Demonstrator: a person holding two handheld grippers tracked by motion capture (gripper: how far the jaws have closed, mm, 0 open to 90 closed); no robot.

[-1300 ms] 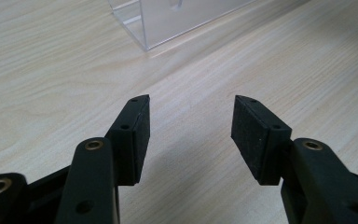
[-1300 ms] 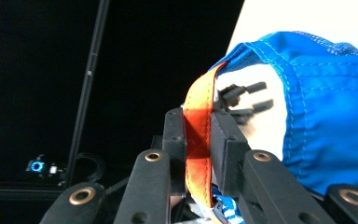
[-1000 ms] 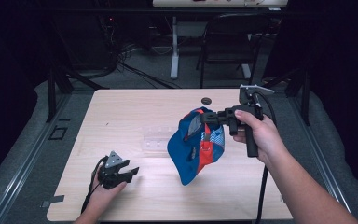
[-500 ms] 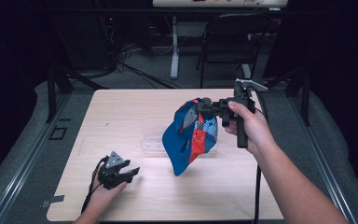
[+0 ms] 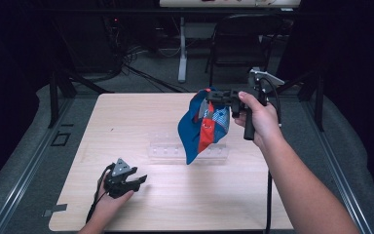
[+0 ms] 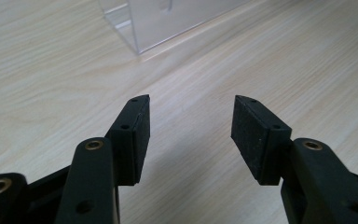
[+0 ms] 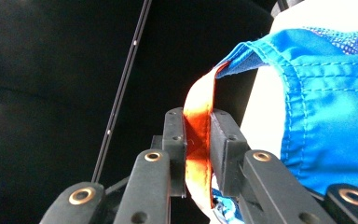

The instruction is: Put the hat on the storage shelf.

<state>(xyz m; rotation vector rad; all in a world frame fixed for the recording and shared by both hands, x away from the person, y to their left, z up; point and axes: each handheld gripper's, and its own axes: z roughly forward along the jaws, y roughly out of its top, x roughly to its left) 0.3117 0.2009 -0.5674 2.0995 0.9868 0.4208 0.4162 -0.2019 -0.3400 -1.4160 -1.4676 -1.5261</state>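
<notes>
Right claw [image 5: 213, 95], seen from the high view, is raised above the far right part of the counter [image 5: 126, 122]; we note that its jaws are pressed together on an orange strap [image 7: 198, 140], as the right gripper view shows at close range. From that strap hangs the blue cloth bag [image 5: 204, 129], with an orange band down its middle and a patch of lighter mesh near its top edge. The bag is clear of the counter and dangles in the air, its lowest tip overlapping, in the high view, the clear plastic stand [image 5: 170, 151] that lies on the counter near the centre. We cannot tell whether the bag holds anything, nor whether the tip touches the stand. The stand appears empty in both the high view and the left gripper view [image 6: 168, 18], where one corner of it lies ahead of the jaws. The right hand [image 5: 258, 119] holds the handle of its claw upright, with a cable trailing from it.

Left claw [image 5: 135, 181] rests low over the near left part of the counter, well apart from the bag; its jaws are spread, and we see nothing but bare wood grain between the pads [image 6: 137, 135]. The left hand [image 5: 108, 197] holds it from below. Beyond the counter, in the dark, stand a folding chair [image 5: 238, 39] and loose cables on the floor [image 5: 141, 63]. No writing can be read.
</notes>
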